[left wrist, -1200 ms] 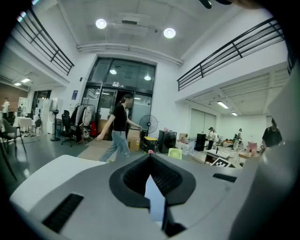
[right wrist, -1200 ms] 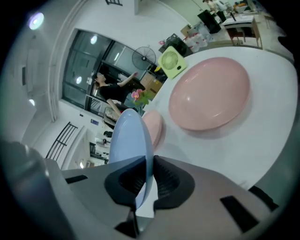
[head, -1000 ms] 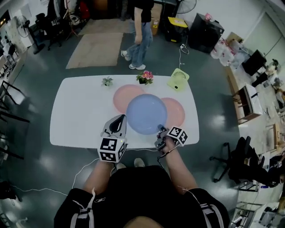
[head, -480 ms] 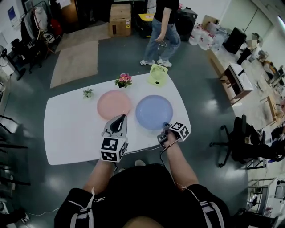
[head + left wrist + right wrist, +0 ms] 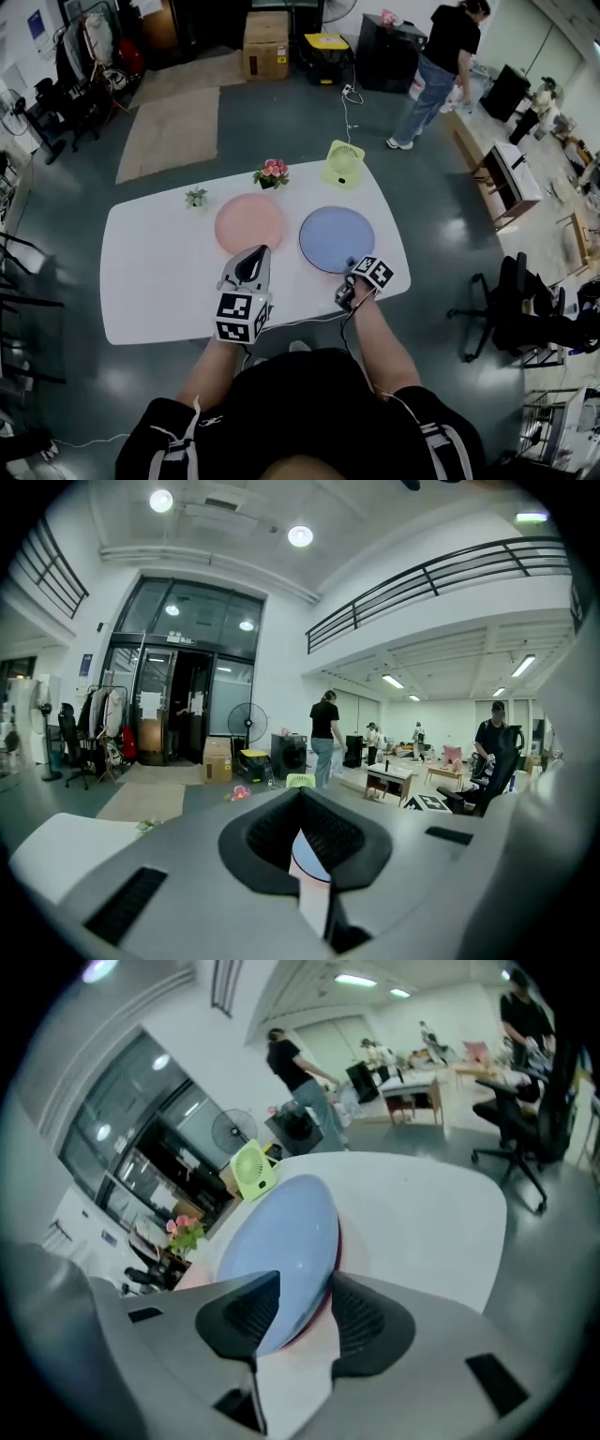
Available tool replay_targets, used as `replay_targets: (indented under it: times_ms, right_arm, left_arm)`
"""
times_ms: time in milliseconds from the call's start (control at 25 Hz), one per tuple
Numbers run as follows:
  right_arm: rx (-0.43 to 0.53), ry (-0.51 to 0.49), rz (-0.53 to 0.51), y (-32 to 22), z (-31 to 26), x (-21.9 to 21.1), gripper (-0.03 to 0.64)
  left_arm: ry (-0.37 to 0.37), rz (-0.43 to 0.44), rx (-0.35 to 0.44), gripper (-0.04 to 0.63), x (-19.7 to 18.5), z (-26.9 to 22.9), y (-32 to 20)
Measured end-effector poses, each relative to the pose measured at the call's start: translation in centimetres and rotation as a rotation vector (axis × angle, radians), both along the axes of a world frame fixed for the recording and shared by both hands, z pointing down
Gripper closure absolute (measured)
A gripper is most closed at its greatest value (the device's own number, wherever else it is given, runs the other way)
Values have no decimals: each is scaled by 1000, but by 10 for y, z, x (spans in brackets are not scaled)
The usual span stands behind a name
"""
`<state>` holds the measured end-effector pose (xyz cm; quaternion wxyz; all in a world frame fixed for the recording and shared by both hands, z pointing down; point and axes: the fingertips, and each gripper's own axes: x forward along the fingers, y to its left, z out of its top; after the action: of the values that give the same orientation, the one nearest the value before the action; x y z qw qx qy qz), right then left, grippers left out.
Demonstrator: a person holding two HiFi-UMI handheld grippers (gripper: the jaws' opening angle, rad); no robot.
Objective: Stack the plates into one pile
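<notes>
Where white table [image 5: 159, 272] curves, round blue plate [image 5: 336, 239], pink plate [image 5: 249, 223]

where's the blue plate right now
In the head view the blue plate lies on the right half of the white table, right of the pink plate and below the green fan.

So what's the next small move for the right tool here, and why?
Probably draw the right tool straight back off the blue plate. Its jaws have just been opening, the plate's rim sits between them unpressed, and the plate lies on a red plate beneath. The pink plate lies apart, not yet stacked.
</notes>
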<state>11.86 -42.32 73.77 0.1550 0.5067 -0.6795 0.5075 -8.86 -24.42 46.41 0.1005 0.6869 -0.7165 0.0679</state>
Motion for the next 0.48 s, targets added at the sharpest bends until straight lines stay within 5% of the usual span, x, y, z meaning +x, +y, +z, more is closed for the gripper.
replay_targets:
  times_ms: [280, 480]
  right_arm:
    - [283, 208, -81, -3, -49, 13, 416]
    - [718, 249, -155, -3, -158, -14, 451]
  left_arm:
    - [15, -13, -4, 583, -8, 5, 4]
    - [15, -6, 11, 583, -9, 2, -2]
